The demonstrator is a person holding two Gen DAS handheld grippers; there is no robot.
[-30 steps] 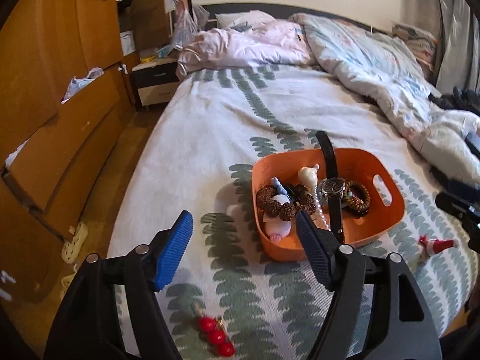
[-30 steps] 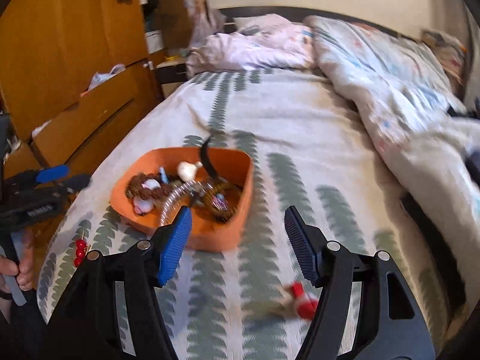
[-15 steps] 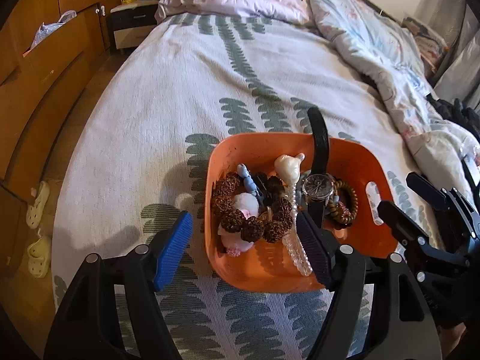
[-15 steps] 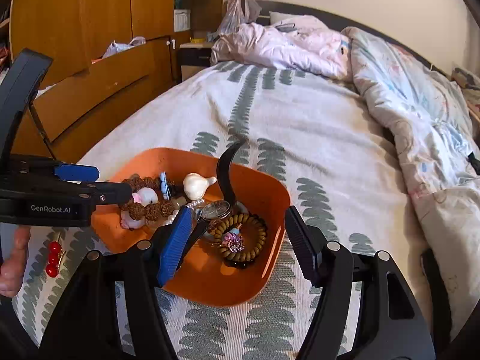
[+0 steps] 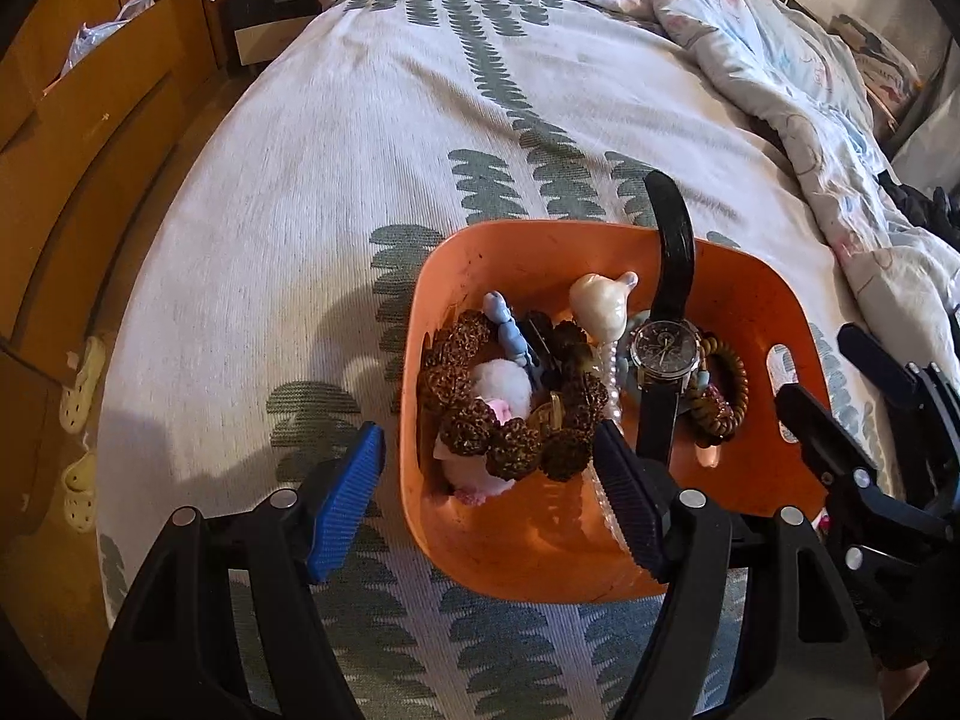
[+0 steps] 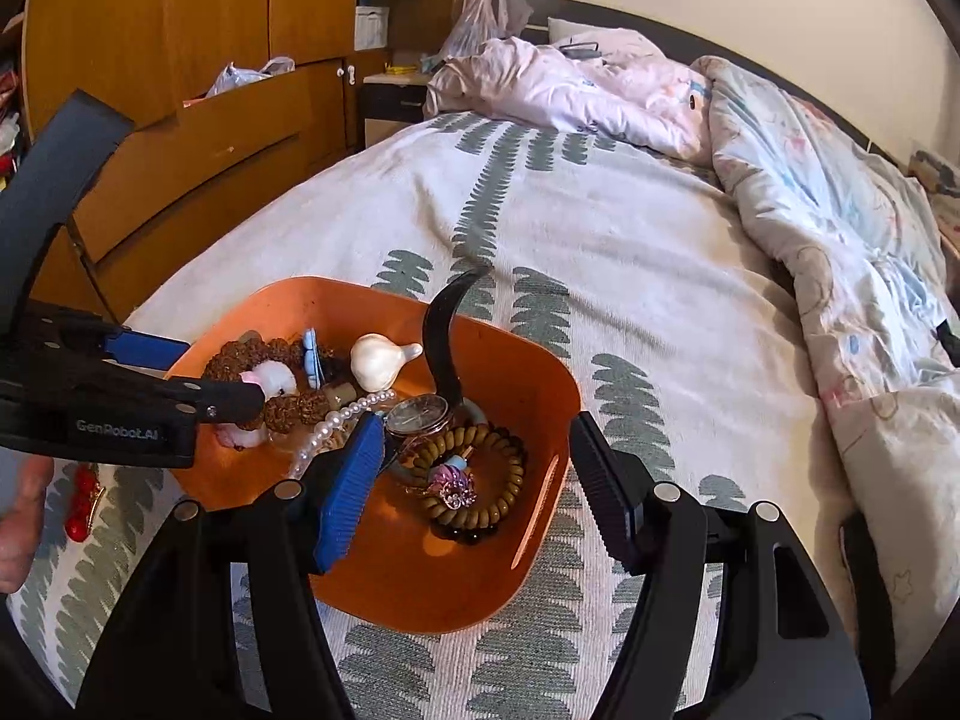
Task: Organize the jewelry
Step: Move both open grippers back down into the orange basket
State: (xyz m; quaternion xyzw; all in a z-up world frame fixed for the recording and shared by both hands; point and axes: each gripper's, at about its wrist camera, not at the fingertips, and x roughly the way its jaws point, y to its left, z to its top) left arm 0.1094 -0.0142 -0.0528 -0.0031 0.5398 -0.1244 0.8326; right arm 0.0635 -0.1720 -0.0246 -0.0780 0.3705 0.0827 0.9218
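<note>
Here, orange tray (image 5: 762, 483) rims between each gripper's open jaws.

An orange tray (image 5: 744, 276) sits on the bed, full of jewelry. A watch (image 5: 665, 354) with a black strap lies in the middle, and one end of the strap sticks up over the rim. Beside it are a white shell (image 5: 600, 303), a string of pearls (image 6: 342, 417), bumpy brown beads (image 5: 516, 450), a blue clip (image 5: 507, 330), a pink and white fluffy ball (image 5: 501, 381) and a coiled brown bracelet (image 6: 480, 480). Red beads (image 6: 81, 504) lie on the bed outside the tray.
</note>
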